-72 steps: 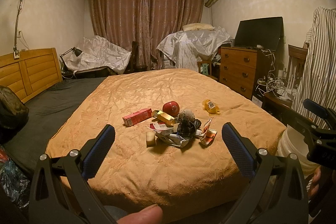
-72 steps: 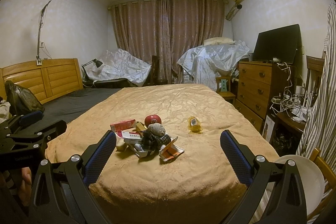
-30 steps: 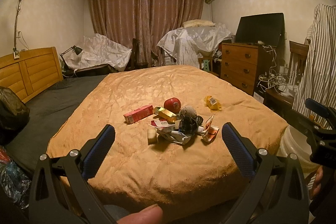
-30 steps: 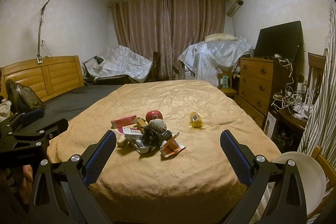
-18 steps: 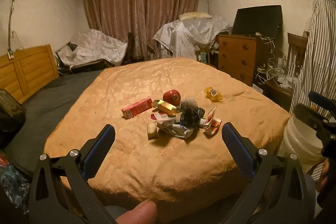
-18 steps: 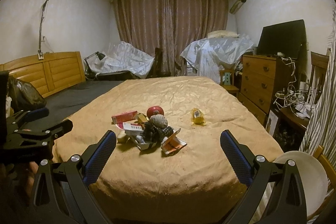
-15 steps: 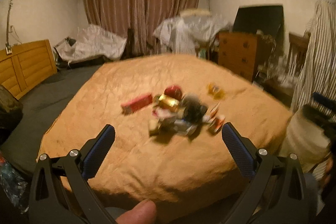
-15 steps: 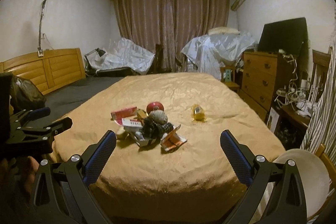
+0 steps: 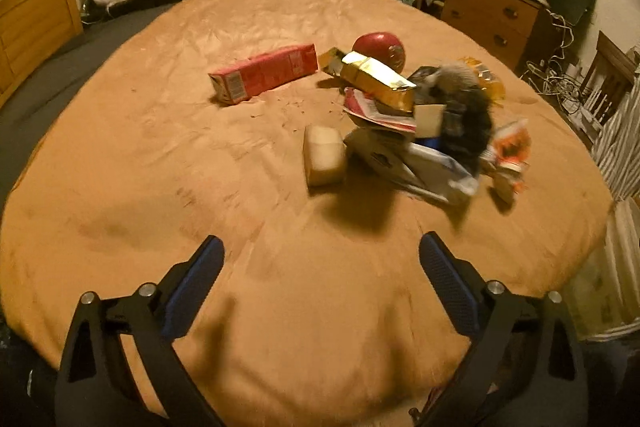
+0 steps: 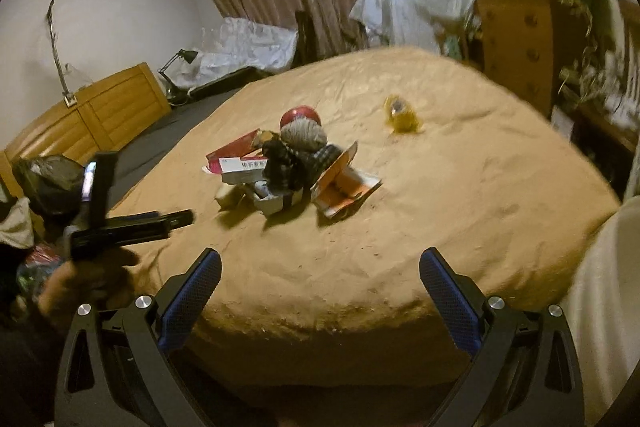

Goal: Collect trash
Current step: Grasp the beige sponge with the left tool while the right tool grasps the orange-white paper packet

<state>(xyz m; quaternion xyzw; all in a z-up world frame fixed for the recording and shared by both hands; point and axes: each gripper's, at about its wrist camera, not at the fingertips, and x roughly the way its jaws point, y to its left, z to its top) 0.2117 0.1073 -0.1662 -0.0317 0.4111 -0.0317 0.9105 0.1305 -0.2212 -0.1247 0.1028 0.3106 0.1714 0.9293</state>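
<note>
Left hand-held gripper (image 9: 320,259): jaws spread wide, nothing between them, poised low over the near part of the bed.
Right hand-held gripper (image 10: 320,273): also wide and empty, at the bed's near edge, farther back from the pile than the left.
Bed (image 9: 160,167): orange cover, all the trash lies on it.
Nearest piece: a pale block (image 9: 323,155), just ahead of the left gripper and apart from it.
Pile behind it: white carton (image 9: 416,167), gold packet (image 9: 376,79), dark fuzzy bundle (image 9: 464,115), orange wrapper (image 9: 512,151), heaped and touching.
Farther back: red box (image 9: 264,73) to the left, red round tin (image 9: 380,47), yellow wrapper (image 10: 400,115) alone to the right.
Progress: nothing picked up yet, I'd say; every piece is left to collect.
White bucket (image 10: 604,287): right of the bed, likely the bin.
</note>
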